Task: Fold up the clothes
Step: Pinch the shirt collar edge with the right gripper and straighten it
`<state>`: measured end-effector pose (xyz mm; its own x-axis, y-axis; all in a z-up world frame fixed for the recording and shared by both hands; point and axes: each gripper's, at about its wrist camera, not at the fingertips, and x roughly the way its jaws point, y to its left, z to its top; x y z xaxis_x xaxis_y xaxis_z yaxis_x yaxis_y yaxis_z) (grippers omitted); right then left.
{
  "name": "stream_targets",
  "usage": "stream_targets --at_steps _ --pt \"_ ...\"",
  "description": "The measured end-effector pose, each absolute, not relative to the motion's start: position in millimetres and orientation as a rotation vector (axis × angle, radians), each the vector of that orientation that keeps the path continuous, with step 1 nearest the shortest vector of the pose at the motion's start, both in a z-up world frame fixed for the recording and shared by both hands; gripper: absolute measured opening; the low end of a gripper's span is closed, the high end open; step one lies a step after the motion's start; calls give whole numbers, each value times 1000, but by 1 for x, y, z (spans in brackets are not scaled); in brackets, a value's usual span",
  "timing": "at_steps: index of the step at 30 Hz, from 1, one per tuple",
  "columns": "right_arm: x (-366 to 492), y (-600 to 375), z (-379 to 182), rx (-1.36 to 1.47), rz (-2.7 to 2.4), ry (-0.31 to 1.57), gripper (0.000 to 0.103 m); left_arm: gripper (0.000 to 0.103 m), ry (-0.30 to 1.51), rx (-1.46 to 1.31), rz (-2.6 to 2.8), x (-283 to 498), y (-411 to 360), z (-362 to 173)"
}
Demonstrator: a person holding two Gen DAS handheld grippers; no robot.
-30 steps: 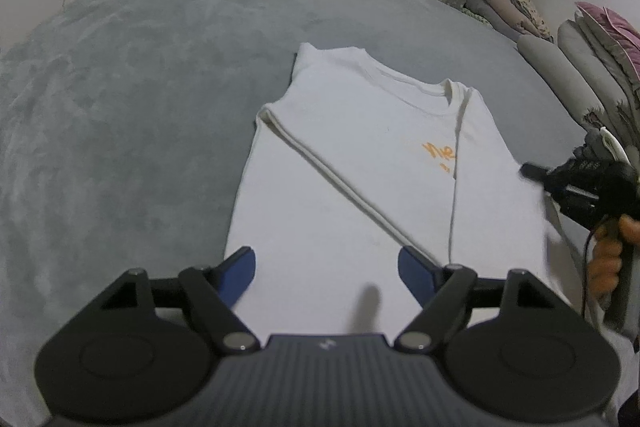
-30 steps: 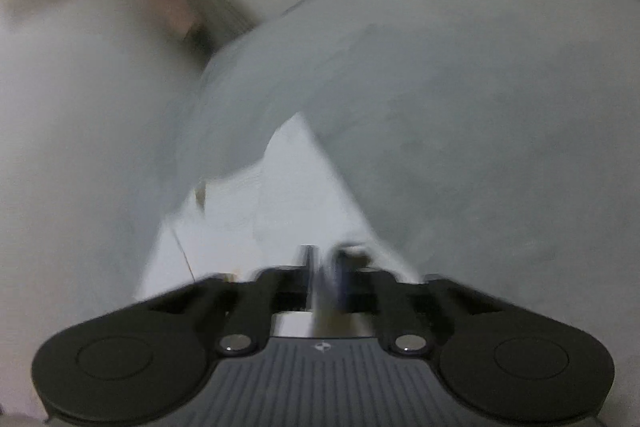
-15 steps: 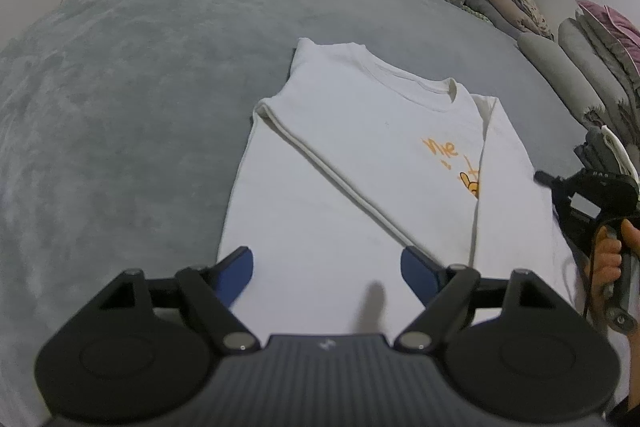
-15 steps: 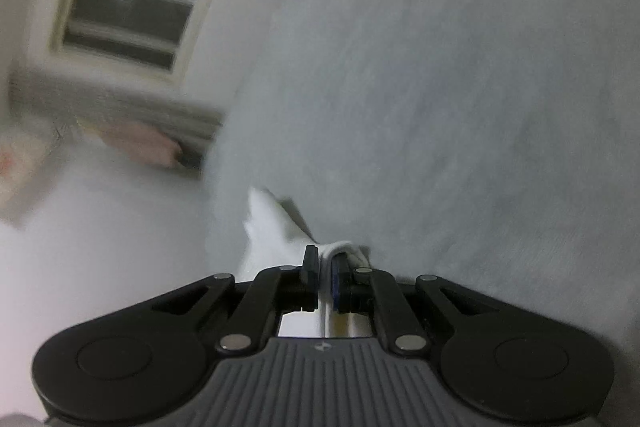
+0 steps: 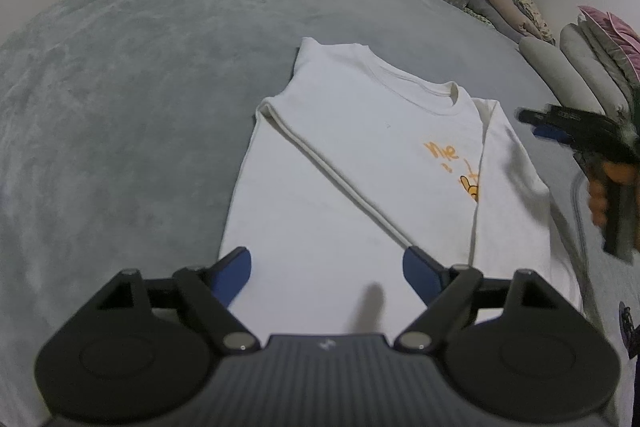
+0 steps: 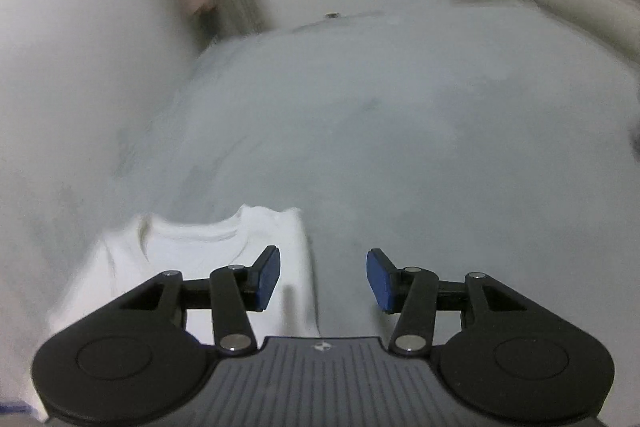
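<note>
Grey plush bed cover (image 5: 132, 99) noted across the left and far side of the left wrist view, bare up to the far edge by the wall. White T-shirt (image 5: 340, 163) found flat on the bed toward its right side, collar toward the far edge, hem toward the near edge; left sleeve folded inward in a diagonal band across the chest, right side folded over along a straight crease, orange print (image 5: 452, 163) partly covered by that fold. Left gripper (image 5: 326, 267) poised over the hem area, blue pads (image 5: 236, 273) spread wide, nothing between the jaws, no contact with the cloth confirmed. Further right, right gripper (image 5: 540, 125) seen just past the shirt's right edge, above the bed, held in a hand (image 5: 608, 187) that is blurred. Stacked pillows (image 5: 588, 67) recorded along the bed's right edge. In the right wrist view, right gripper (image 6: 323, 277) shown with jaws partly apart, just opened, gap empty; shirt (image 6: 192, 255) lying below and to the left of the pads, grey cover beyond; rest of that view too blurred to read.
</note>
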<state>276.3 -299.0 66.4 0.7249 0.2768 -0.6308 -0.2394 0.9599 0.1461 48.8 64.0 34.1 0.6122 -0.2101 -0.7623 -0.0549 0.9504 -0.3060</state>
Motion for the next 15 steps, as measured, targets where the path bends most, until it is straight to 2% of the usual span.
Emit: stream_targets --at_steps 4,5,7,15 --pt "312 -257 59 -101 298 748 47 83 912 -311 -94 50 65 33" --pt "318 -253 56 -113 292 768 38 83 912 -312 -95 49 65 33" --pt "331 -248 52 -143 261 819 6 83 913 -314 -97 49 66 33" --pt "340 -252 35 -46 91 761 5 84 915 -289 -97 48 64 31"
